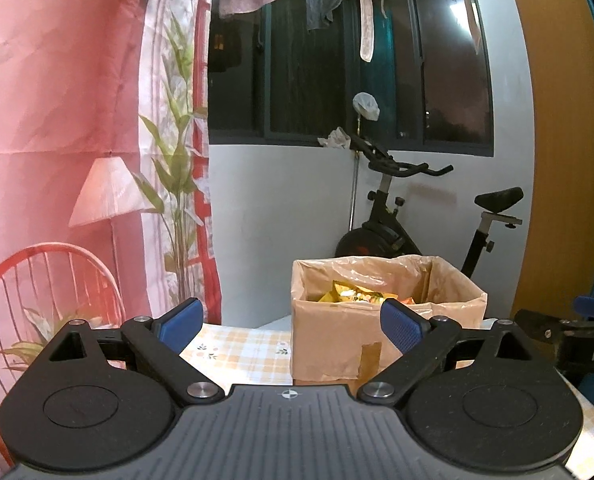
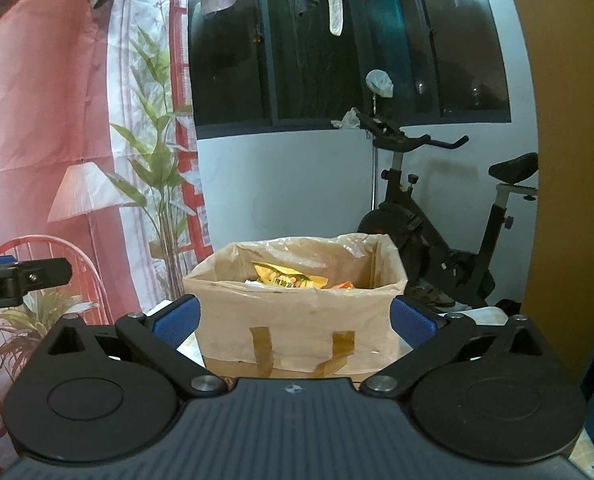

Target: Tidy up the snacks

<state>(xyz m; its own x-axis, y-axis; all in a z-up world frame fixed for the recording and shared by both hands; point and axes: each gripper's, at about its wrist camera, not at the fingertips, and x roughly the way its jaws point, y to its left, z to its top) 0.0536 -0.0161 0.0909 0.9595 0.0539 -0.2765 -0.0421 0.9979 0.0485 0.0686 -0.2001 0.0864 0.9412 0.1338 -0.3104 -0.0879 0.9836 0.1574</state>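
Observation:
A cardboard box (image 1: 329,344) lined with a thin plastic bag stands on the table; it also shows in the right wrist view (image 2: 297,320). Yellow and orange snack packets (image 1: 357,294) lie inside it, seen again in the right wrist view (image 2: 289,276). My left gripper (image 1: 293,326) is open and empty, held in front of the box and slightly to its left. My right gripper (image 2: 295,320) is open and empty, straight in front of the box, its blue pads level with the box's two sides. Each gripper shows at the edge of the other's view.
The table has a yellow checked cloth (image 1: 237,348). An exercise bike (image 1: 417,220) stands behind the box against the white wall. A pink printed backdrop (image 1: 57,140) hangs at the left. A wooden panel (image 1: 557,160) stands at the right.

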